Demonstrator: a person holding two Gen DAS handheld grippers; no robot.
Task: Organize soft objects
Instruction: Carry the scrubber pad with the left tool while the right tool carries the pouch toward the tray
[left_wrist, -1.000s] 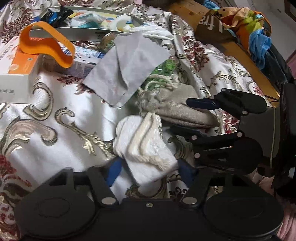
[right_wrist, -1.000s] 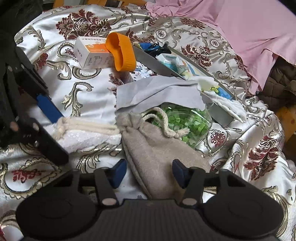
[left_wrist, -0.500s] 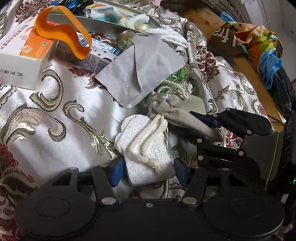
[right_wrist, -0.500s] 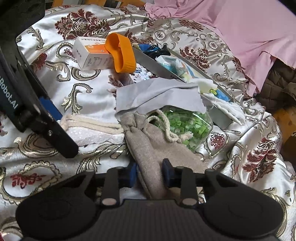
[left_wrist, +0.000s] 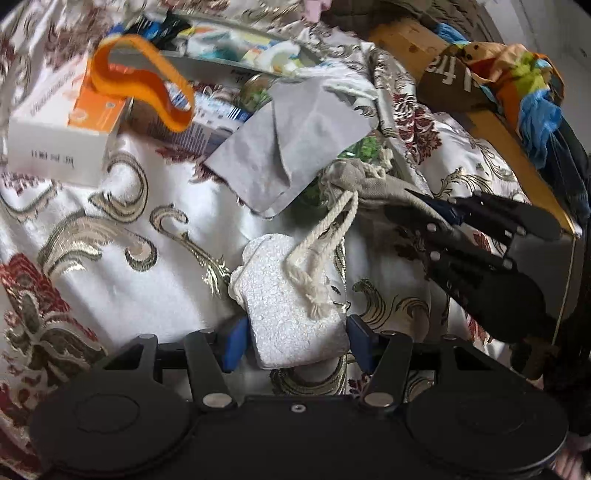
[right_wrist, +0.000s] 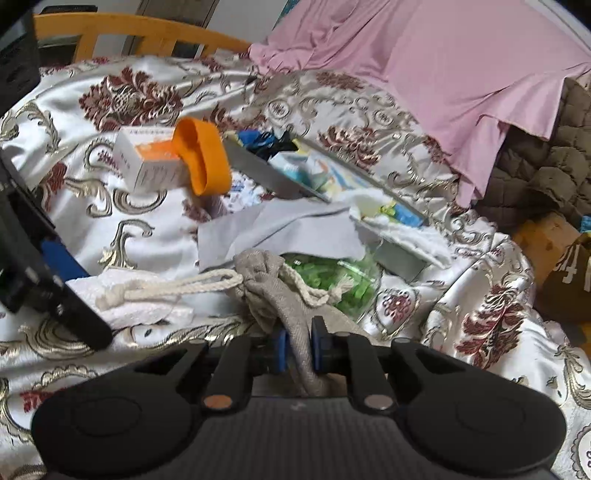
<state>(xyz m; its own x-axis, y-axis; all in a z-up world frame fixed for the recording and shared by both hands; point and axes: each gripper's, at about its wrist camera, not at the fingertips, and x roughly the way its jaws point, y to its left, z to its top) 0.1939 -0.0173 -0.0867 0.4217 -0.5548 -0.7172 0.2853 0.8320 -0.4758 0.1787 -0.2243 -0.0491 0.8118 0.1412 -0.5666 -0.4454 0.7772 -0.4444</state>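
A white drawstring pouch (left_wrist: 291, 306) lies on the patterned bedspread between the blue pads of my left gripper (left_wrist: 293, 341), whose jaws touch its sides; it also shows in the right wrist view (right_wrist: 140, 299). A beige drawstring bag (right_wrist: 291, 306) is pinched in my right gripper (right_wrist: 299, 349), which is shut on its lower part; it also shows in the left wrist view (left_wrist: 373, 184). The right gripper shows at the right of the left wrist view (left_wrist: 436, 210). A grey cloth (left_wrist: 291, 144) lies behind both pouches.
A jar of green pieces (right_wrist: 332, 280) lies under the grey cloth. An orange band (left_wrist: 147, 88) rests on a white and orange box (left_wrist: 62, 144). A grey tray (right_wrist: 277, 177) holds small items. Pink fabric (right_wrist: 443, 66) and a wooden bed frame (left_wrist: 480, 122) lie beyond.
My right gripper closed on the beige bag and lifted its end. My left gripper narrowed onto the white pouch, whose cord now stretches toward the beige bag.
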